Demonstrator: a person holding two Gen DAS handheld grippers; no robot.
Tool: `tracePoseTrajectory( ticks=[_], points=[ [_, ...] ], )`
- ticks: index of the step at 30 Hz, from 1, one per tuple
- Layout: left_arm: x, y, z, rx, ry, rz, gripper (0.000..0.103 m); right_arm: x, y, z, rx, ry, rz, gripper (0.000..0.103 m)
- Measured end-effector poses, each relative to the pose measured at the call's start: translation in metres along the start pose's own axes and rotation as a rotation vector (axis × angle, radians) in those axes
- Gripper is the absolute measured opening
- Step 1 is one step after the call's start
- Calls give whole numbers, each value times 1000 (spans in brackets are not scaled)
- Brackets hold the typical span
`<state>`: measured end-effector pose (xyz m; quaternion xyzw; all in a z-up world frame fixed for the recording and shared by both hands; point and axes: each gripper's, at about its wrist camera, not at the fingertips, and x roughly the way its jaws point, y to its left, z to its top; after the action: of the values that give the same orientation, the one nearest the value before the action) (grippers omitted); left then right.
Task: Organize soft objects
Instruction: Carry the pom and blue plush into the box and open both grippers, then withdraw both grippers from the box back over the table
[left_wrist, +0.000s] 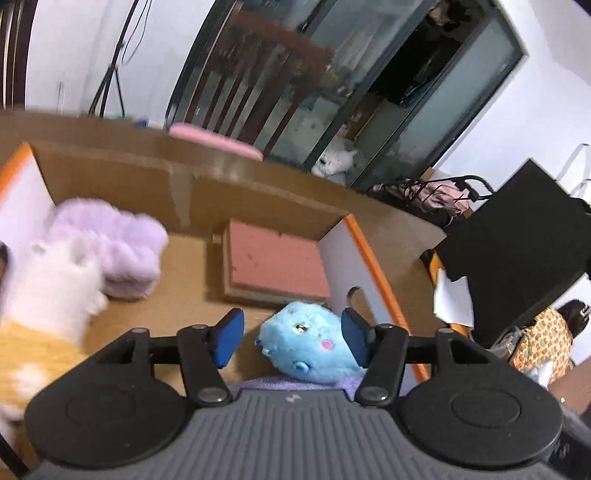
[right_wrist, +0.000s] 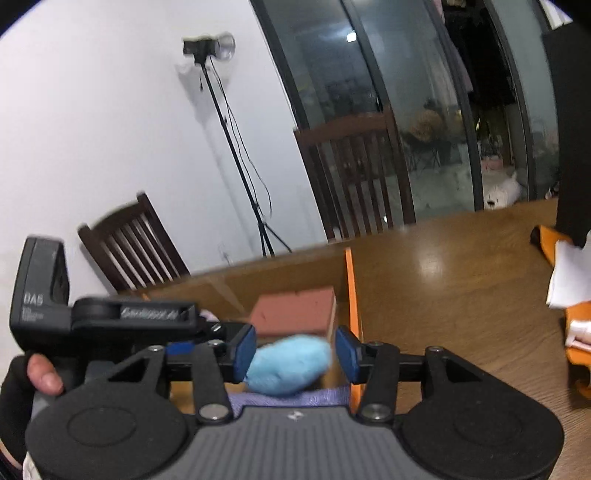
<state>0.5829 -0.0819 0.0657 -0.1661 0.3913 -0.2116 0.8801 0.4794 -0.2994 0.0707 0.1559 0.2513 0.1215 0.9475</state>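
An open cardboard box with orange-edged white flaps holds soft things. A blue plush toy lies on a purple cloth at the box's near right. My left gripper is open above the box, its pads either side of the plush, not squeezing it. A pink sponge lies behind. A fluffy lilac item and a white-and-yellow plush are at the left. My right gripper is open over the same blue plush, near the sponge.
The box stands on a brown wooden table. Dark wooden chairs stand behind it, and a tripod with a camera by the wall. A black object and white papers lie at the right. The left gripper's body shows left in the right wrist view.
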Motion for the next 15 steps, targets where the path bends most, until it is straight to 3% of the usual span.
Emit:
tracePoseTrajectory(
  ticks=[4, 7, 10, 15],
  points=[
    [-66, -24, -6, 114, -89, 25, 67, -39, 2, 13, -11, -35, 18, 56],
    [-125, -42, -29, 237, -159, 88, 75, -75, 13, 13, -44, -51, 38, 59],
    [-179, -56, -67, 347, -227, 181, 78, -120, 27, 7, -83, -76, 57, 68],
    [-259, -69, -126, 449, -324, 197, 89, -190, 53, 0, -165, -128, 64, 78]
  ],
)
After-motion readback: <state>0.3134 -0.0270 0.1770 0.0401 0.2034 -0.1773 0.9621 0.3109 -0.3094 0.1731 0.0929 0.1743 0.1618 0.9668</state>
